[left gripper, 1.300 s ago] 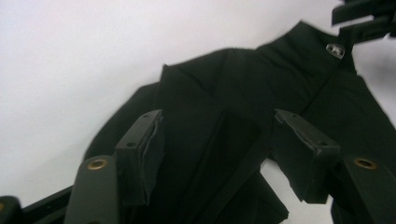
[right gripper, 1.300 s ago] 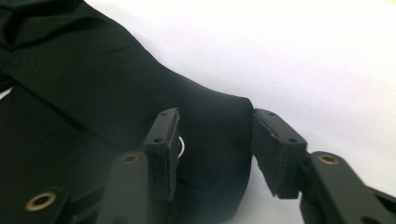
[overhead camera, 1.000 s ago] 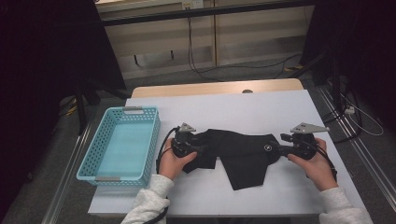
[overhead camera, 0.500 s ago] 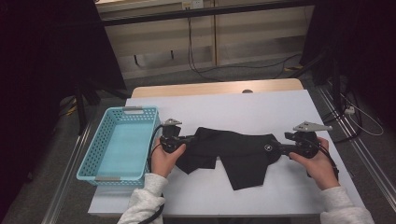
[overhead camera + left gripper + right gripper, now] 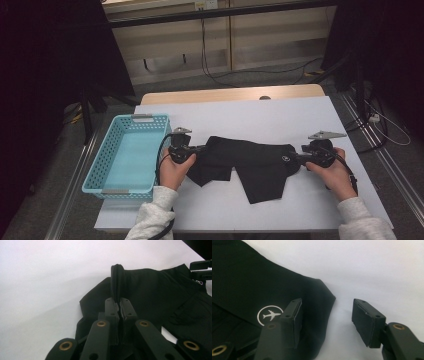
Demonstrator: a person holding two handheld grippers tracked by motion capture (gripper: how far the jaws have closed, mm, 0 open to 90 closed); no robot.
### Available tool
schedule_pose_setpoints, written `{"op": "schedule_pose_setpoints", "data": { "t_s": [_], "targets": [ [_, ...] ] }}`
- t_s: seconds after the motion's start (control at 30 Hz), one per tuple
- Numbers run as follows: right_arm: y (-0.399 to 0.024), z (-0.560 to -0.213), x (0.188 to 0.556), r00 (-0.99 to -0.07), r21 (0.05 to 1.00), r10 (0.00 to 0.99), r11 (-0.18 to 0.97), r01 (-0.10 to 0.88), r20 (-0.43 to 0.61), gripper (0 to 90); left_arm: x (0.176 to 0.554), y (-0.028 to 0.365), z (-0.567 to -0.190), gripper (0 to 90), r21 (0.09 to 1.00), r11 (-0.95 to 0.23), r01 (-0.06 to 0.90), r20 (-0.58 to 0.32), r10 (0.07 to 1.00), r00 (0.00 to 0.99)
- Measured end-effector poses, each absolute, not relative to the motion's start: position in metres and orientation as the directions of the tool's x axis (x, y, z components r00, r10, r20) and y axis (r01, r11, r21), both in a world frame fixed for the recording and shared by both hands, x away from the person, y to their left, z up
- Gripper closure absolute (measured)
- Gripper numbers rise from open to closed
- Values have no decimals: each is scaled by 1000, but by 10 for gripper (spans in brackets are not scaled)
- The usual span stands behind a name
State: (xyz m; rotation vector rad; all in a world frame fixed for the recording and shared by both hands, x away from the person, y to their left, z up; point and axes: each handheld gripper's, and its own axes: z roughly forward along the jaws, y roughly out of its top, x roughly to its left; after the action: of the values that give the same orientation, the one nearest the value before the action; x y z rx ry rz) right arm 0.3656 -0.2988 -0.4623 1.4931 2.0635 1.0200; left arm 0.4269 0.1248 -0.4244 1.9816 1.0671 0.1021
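Two handheld grippers work at the ends of a black garment spread on a white counter

Nearest, the person's hands hold the grippers; the left gripper (image 5: pixel 119 305) has just closed its jaws and now pinches a bunched fold at the left end of the black garment (image 5: pixel 252 162), so that end looks ready to lift or fold. The right gripper (image 5: pixel 325 322) stands about half open, one jaw over the cloth edge beside a small airplane logo (image 5: pixel 270 315), the other over bare counter (image 5: pixel 260 112), gripping nothing yet. Left of the garment sits a turquoise basket (image 5: pixel 102 165)
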Motion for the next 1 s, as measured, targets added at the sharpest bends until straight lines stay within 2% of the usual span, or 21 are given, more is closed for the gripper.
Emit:
{"op": "schedule_pose_setpoints", "data": {
  "t_s": [0.2,0.5,0.67,0.8,0.93,1.0],
  "targets": [
    [-293,-467,366,-357,744,932,194,639,62,421,427,127,-424,867,711,-261,653,-315,713,627],
    [-286,-465,362,-342,730,939,208,651,37,516,425,126,-423,867,708,-266,654,-317,709,630],
    [-285,-467,360,-322,742,946,183,645,46,530,426,125,-423,867,708,-268,654,-317,707,633],
    [-281,-467,357,-315,747,947,168,643,59,664,425,124,-422,867,707,-271,654,-316,706,634],
    [-280,-469,356,-297,751,950,129,647,92,706,424,123,-422,867,706,-276,652,-313,705,637],
    [-278,-469,355,-290,752,952,124,647,93,755,424,123,-421,867,706,-277,652,-313,703,639]
  ]
}}
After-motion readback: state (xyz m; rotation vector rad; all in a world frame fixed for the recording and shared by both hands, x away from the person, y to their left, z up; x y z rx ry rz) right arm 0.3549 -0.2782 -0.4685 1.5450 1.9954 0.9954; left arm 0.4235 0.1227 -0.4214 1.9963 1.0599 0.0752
